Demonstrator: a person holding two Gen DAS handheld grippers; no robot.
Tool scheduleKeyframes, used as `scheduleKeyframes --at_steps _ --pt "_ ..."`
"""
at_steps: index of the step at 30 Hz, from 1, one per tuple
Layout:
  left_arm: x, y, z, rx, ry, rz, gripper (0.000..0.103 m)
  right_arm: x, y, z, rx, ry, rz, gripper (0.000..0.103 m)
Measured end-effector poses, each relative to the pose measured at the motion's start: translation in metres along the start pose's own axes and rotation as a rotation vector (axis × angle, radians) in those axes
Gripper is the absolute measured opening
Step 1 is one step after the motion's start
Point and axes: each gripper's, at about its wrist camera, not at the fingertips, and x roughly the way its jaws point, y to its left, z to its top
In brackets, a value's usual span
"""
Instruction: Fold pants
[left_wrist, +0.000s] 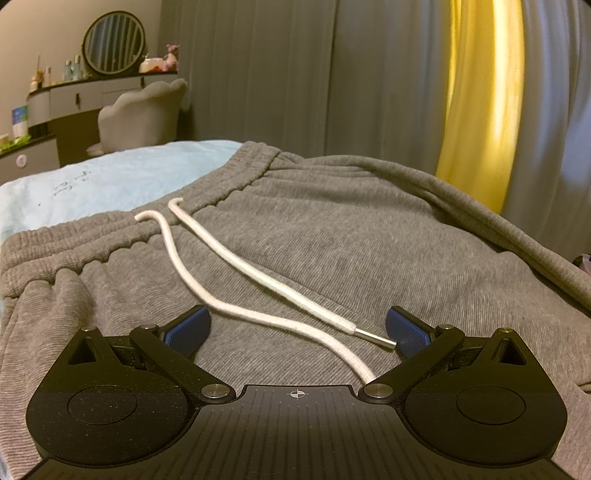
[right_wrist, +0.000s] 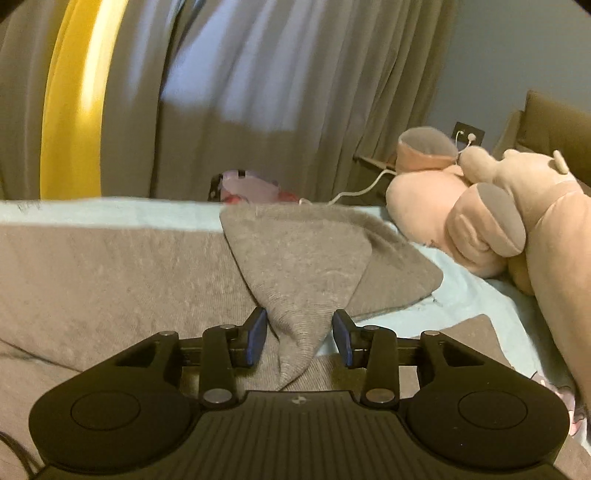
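Note:
Grey sweatpants (left_wrist: 332, 240) lie on a light blue bed sheet (left_wrist: 92, 181). Their ribbed waistband (left_wrist: 122, 236) is at the far left, and two white drawstrings (left_wrist: 236, 266) trail toward me. My left gripper (left_wrist: 297, 330) is open wide, low over the pants below the waistband, with the cords running between its blue pads. In the right wrist view a raised fold of a pant leg (right_wrist: 299, 280) comes to a point between the fingers of my right gripper (right_wrist: 300, 341). Its jaws are partly open with gaps to the cloth on both sides.
A pink plush toy (right_wrist: 491, 218) lies on the bed to the right. Grey curtains (left_wrist: 295, 74) with a yellow strip (left_wrist: 480, 92) hang behind the bed. A dressing table with a round mirror (left_wrist: 112, 42) and a grey chair (left_wrist: 142, 114) stand at the far left.

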Motion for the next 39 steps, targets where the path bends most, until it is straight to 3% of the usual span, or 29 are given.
scheduleKeyframes --at_steps 1,2,4,6,9,11,12,13,17,19,21,24,27,29,31,34,36,39 --pt "0.0 0.0 0.0 -0.001 0.0 -0.001 0.103 -0.002 -0.005 0.0 0.03 0.005 0.013 0.011" --pt "0.0 0.0 0.0 -0.002 0.0 -0.001 0.103 -0.004 -0.011 0.001 0.072 0.008 0.013 0.009" --pt "0.0 0.0 0.0 -0.001 0.004 -0.001 0.103 -0.01 -0.037 0.007 0.271 -0.013 0.042 0.007" --pt "-0.001 0.001 0.002 -0.004 0.009 -0.003 0.103 -0.022 -0.074 0.008 0.561 -0.01 0.089 0.007" --pt "-0.002 0.004 0.002 -0.017 0.012 -0.013 0.103 -0.029 -0.117 -0.016 0.938 0.034 0.127 0.007" --pt "-0.002 0.004 0.003 -0.019 0.015 -0.015 0.103 -0.024 -0.132 -0.036 1.059 0.155 0.03 0.007" --pt "-0.002 0.004 0.003 -0.019 0.016 -0.014 0.103 -0.021 -0.137 -0.044 1.096 0.182 0.012 0.007" --pt "-0.002 0.004 0.003 -0.018 0.018 -0.013 0.103 -0.017 -0.143 -0.05 1.135 0.176 0.048 0.006" --pt "-0.005 0.004 0.011 -0.014 0.067 -0.003 0.103 -0.003 -0.151 -0.044 1.157 0.154 0.155 0.013" --pt "-0.009 0.001 0.019 -0.022 0.107 0.002 0.103 0.005 -0.148 -0.041 1.128 0.149 0.182 0.032" --pt "-0.01 -0.005 0.032 -0.032 0.141 -0.046 0.103 0.008 -0.143 -0.038 1.104 0.126 0.189 0.038" --pt "-0.008 -0.019 0.064 -0.068 0.171 -0.149 0.103 0.008 -0.141 -0.035 1.086 0.109 0.219 0.056" --pt "0.008 -0.033 0.1 -0.138 0.207 -0.268 0.103 0.012 -0.139 -0.03 1.053 0.108 0.224 0.06" --pt "0.031 -0.041 0.12 -0.2 0.23 -0.334 0.103 0.015 -0.139 -0.029 1.042 0.103 0.223 0.057" --pt "0.057 -0.048 0.135 -0.252 0.264 -0.361 0.101 0.014 -0.139 -0.029 1.023 0.118 0.237 0.018" --pt "0.099 -0.063 0.15 -0.276 0.349 -0.325 0.065 0.023 -0.141 -0.037 1.072 0.145 0.262 0.015" --pt "0.122 -0.071 0.152 -0.297 0.42 -0.313 0.064 0.023 -0.141 -0.039 1.081 0.138 0.265 0.015" --pt "0.143 -0.08 0.151 -0.332 0.456 -0.325 0.058 0.023 -0.134 -0.035 1.022 0.119 0.241 0.015"
